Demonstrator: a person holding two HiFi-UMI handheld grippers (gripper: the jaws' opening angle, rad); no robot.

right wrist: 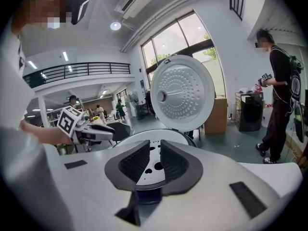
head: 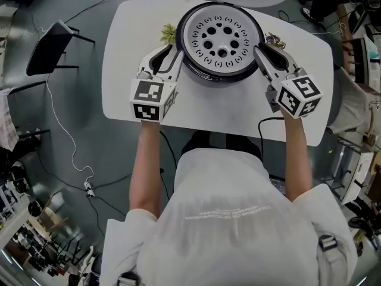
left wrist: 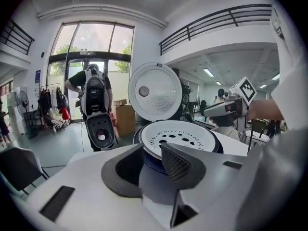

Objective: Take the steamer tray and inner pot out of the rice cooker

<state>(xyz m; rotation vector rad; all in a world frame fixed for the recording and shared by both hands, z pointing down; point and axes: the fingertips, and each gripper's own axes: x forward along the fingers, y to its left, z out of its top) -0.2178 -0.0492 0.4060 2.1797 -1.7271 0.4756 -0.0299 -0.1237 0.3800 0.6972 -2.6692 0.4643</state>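
Observation:
The rice cooker stands open at the table's far middle, its lid raised behind it. The white perforated steamer tray sits in its mouth and hides the inner pot. My left gripper is at the cooker's left rim, jaws apart, with the tray's edge showing in the gap and not pressed. Over on the right rim, my right gripper has a narrower gap, and the tray shows through it untouched.
The white table bears a green item and a purple one beside the cooker. A black chair stands on the left and cables run over the floor. People stand beyond the table.

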